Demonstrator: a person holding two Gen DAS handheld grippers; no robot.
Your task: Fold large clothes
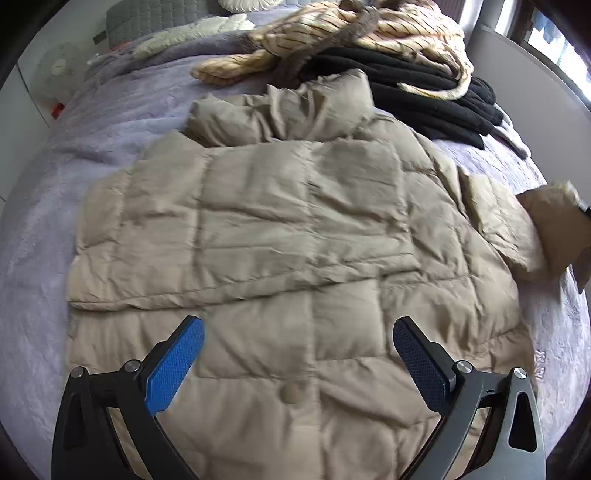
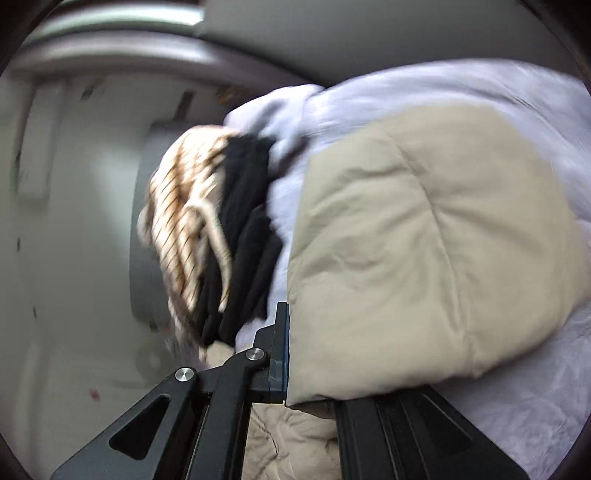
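Observation:
A beige puffer jacket [image 1: 295, 221] lies spread on the bed with one side folded over its middle and its collar at the far end. My left gripper [image 1: 297, 332] hovers over the jacket's near part, blue-padded fingers [image 1: 177, 365] wide apart, nothing between them. At the right edge of the left wrist view, a sleeve [image 1: 546, 229] is raised off the bed. In the right wrist view my right gripper [image 2: 295, 354] is shut on a puffy fold of the jacket [image 2: 424, 240]; the fabric covers the right finger.
A lilac bedspread [image 1: 74, 184] covers the bed. Behind the jacket lie a cream-and-brown striped garment [image 1: 369, 26] and a black garment [image 1: 424, 88]. Pale pillows [image 1: 207, 26] lie at the far end. A white fan [image 1: 59, 70] stands off the bed's left side.

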